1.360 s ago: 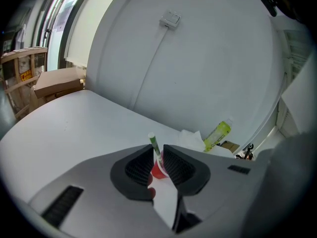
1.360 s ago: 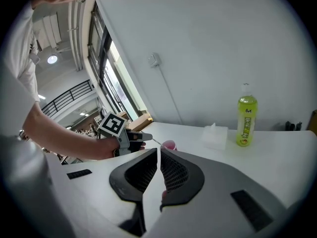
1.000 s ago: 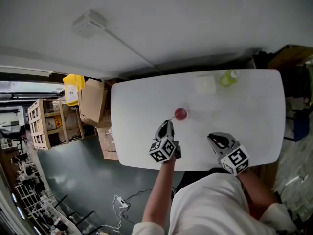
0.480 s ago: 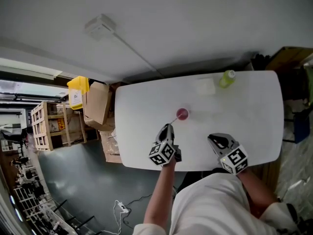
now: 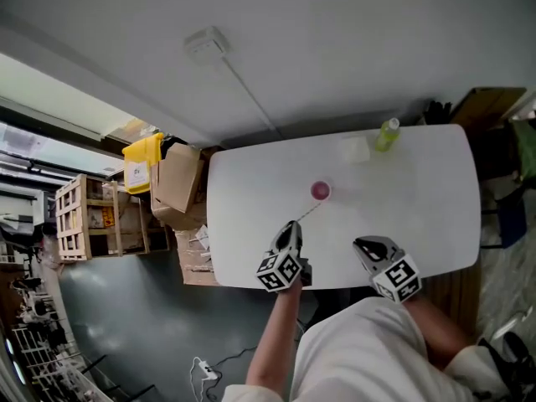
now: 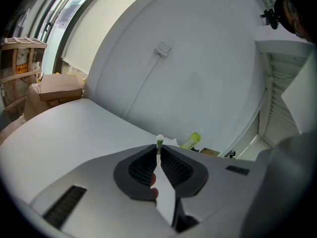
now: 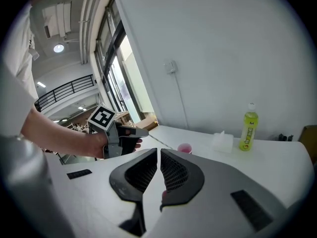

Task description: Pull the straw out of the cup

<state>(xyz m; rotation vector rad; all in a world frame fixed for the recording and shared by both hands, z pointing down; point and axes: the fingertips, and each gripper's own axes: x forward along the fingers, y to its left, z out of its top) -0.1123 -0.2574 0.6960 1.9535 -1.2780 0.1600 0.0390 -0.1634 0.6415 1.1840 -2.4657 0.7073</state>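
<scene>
One white counter (image 5: 419, 216), set against a pale wall (image 5: 352, 48).

On it:
- 1 pink cup (image 5: 320, 191), left of the middle and clear of both long edges.
- 1 green bottle (image 5: 387, 134), upright at the far edge towards the right corner.
- 1 pale boxy container (image 5: 355, 149), just beside the bottle on its left. Both stand well apart from the cup, on its far side.

Off the counter's left edge, on the floor:
- cardboard boxes (image 5: 177, 178).
- 1 yellow bin (image 5: 141, 162).
- 1 wooden rack (image 5: 84, 216).

On the wall:
- 1 small white box (image 5: 206, 43), with a cable (image 5: 251, 95) running down towards the far edge.

Task item:
- 1 straw (image 5: 306, 212), thin, slanting from the cup towards the near left corner. One end is at the cup and the other is in the left tool. Whether the cup end sits inside cannot be told.

Tools:
- 1 left tool (image 5: 292, 227), over the left part of the near edge. Its jaws are closed almost fully on the straw, with the pads pressing it from both sides. The straw's green tip shows just past the fingertips.
- 1 right tool (image 5: 361, 243), over the near edge to the right of the left tool and well apart from the cup. Its jaws are drawn together to a thin slit, gripping and touching nothing.
</scene>
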